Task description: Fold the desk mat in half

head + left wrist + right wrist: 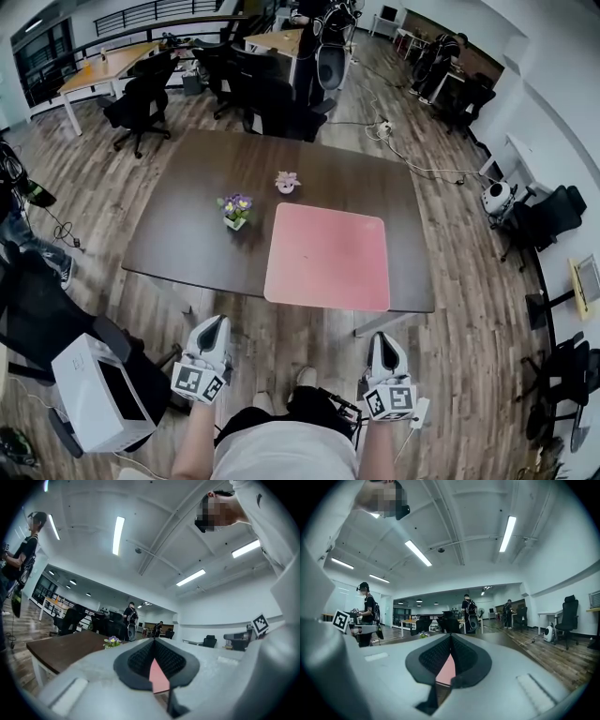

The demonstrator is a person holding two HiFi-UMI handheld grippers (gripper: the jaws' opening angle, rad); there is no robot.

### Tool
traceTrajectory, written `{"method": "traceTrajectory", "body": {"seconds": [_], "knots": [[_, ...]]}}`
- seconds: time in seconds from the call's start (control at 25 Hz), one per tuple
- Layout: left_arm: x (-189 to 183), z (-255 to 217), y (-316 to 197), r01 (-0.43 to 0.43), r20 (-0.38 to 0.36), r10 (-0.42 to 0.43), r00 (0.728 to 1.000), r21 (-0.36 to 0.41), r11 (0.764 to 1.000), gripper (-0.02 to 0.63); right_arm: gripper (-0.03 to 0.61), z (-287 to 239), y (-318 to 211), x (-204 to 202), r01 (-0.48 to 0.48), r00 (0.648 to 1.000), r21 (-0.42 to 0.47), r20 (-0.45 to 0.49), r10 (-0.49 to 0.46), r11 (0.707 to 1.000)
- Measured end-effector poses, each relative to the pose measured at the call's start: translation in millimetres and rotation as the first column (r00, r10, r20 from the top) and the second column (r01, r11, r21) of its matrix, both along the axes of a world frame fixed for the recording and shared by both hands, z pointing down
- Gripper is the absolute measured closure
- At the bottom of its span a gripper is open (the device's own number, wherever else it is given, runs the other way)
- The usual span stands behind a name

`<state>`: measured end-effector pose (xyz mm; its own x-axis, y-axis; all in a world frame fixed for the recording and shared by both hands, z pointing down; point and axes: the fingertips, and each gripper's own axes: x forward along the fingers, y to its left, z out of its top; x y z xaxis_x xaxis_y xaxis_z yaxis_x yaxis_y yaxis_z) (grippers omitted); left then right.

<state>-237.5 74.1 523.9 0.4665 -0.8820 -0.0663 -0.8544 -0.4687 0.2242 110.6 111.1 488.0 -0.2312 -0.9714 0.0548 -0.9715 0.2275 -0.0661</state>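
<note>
A pink desk mat [328, 255] lies flat and unfolded on the dark brown table [178, 225], its near edge along the table's front edge. Both grippers hang in front of the table, close to the person's body and clear of the mat. My left gripper [218, 323] is shut with nothing in it, below the mat's near left corner. The right gripper [382, 339] is also shut and holds nothing, below the near right corner. In the left gripper view, a sliver of mat [158, 677] shows beneath the meeting tips of that gripper [153, 639]. The right gripper view shows the mat [446, 670] under its own gripper [451, 635].
Two small flower pots stand left of the mat: purple flowers [234, 210] and pink flowers [286, 182]. A white box-like device [98, 394] sits at the lower left. Office chairs [141, 103] and desks lie beyond the table. A person [19, 220] stands at left.
</note>
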Motion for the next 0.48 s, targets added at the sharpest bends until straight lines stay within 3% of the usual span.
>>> {"method": "traceTrajectory", "body": {"seconds": [0.2,0.48], "knots": [[6.5,9.1,-37.1,0.015,0.01,-0.015,1.0,-0.006,1.0,0.609,0.578,1.2,-41.3,7.1,0.019,1.0,0.012,-0.001,-0.019,1.0],[37.7,1.8,-112.7,0.05,0.003,-0.05,0.999,0.001,0.999,0.609,0.578,3.3,-120.0,48.1,0.041,0.999,0.014,0.025,-0.041,0.999]]}}
